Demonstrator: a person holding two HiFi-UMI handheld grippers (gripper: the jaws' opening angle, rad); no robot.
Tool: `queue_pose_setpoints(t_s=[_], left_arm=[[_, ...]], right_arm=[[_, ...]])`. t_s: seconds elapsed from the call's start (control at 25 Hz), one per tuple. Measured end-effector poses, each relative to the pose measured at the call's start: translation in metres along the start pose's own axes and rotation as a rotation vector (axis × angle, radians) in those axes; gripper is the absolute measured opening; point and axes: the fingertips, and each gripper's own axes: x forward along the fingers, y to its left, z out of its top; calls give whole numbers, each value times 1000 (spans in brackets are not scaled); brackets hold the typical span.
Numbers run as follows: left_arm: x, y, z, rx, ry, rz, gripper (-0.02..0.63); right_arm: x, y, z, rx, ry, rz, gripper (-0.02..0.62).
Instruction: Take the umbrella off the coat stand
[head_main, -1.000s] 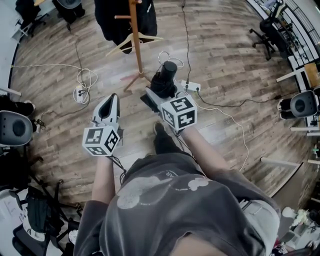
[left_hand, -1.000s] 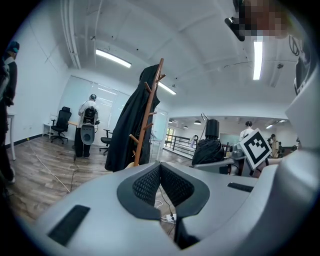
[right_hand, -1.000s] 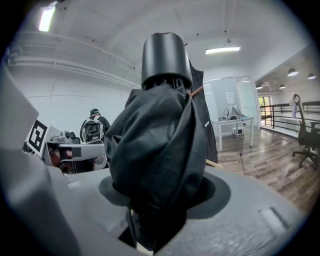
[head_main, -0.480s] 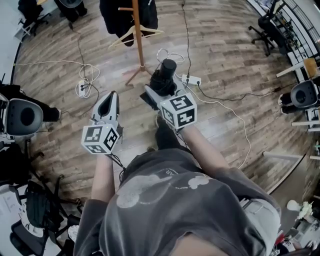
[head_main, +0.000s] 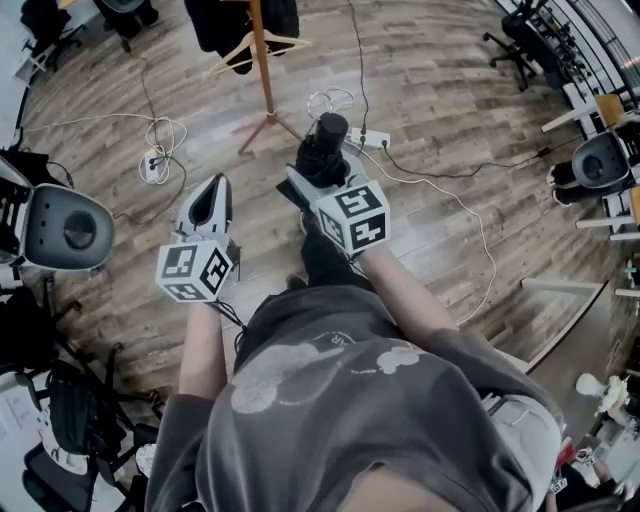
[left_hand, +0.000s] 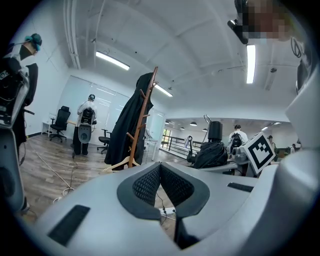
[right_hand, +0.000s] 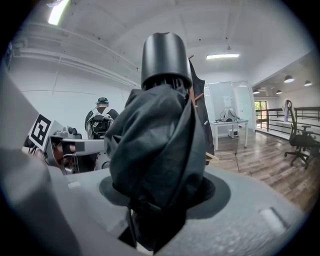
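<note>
The folded black umbrella (head_main: 328, 135) is already off the coat stand (head_main: 262, 60). The right gripper (head_main: 312, 178) is clamped around its bunched fabric, and its long axis points out toward twelve o'clock, capped end farthest from the person. The stand is well apart at about eleven o'clock from that gripper, with a dark coat (head_main: 215, 20) and a wooden hanger (head_main: 245, 50) on it. The left gripper (head_main: 205, 195), at nine o'clock of the right, has its jaw tips together on nothing. Cables (head_main: 155, 150) and a power strip (head_main: 372, 140) lie on the floor between.
</note>
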Motion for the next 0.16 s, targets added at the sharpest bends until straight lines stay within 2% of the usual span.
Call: queue_pose_setpoints(t_s=[0.16], left_arm=[[-8,-13,-8,-3,4,-11,-2]], right_arm=[[-15,5,-9,5,5,-1,264]])
